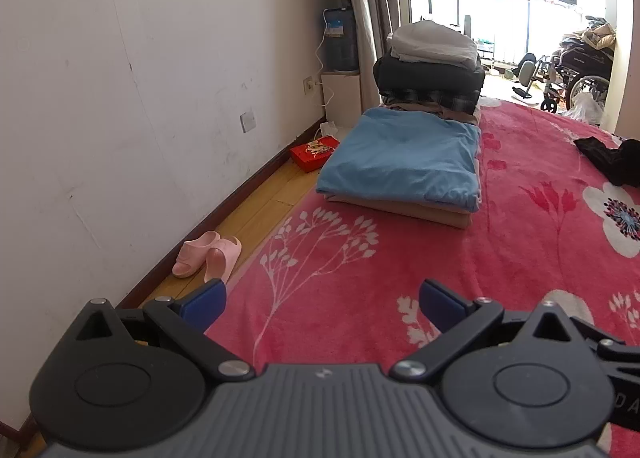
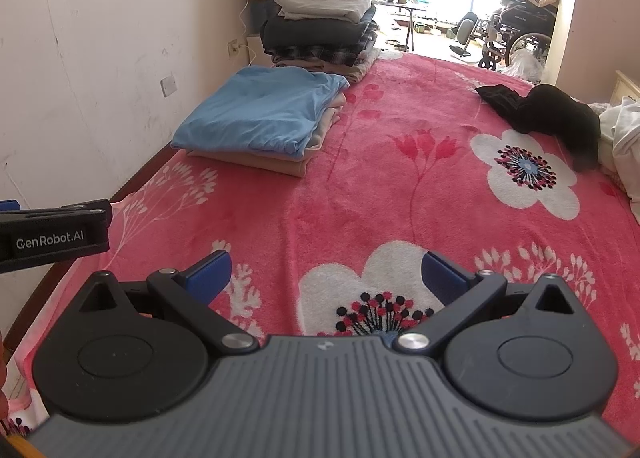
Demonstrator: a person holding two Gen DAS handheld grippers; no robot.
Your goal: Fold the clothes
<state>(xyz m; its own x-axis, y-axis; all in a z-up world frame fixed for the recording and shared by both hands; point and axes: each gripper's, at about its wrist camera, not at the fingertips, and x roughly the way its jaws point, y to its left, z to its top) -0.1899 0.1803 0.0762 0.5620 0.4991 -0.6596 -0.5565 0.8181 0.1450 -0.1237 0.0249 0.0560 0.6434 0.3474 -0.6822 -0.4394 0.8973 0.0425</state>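
Observation:
A folded blue garment (image 1: 400,156) (image 2: 260,112) lies on a folded tan one near the bed's left edge. Behind it rises a taller stack of folded clothes (image 1: 430,66) (image 2: 320,24) with a pale piece on top. A crumpled black garment (image 2: 548,112) (image 1: 612,158) lies unfolded at the right of the red flowered blanket (image 1: 400,278) (image 2: 360,198). White cloth (image 2: 624,138) is bunched beside it. My left gripper (image 1: 322,304) is open over the blanket's near left part, nothing between its blue pads. My right gripper (image 2: 326,278) is open too, empty, above a white flower print.
Wall and a strip of wooden floor (image 1: 256,218) run along the bed's left side, with pink slippers (image 1: 208,258) and a red box (image 1: 314,152). A water dispenser (image 1: 340,42) stands in the corner. Wheelchairs (image 2: 516,34) sit beyond the bed's far end.

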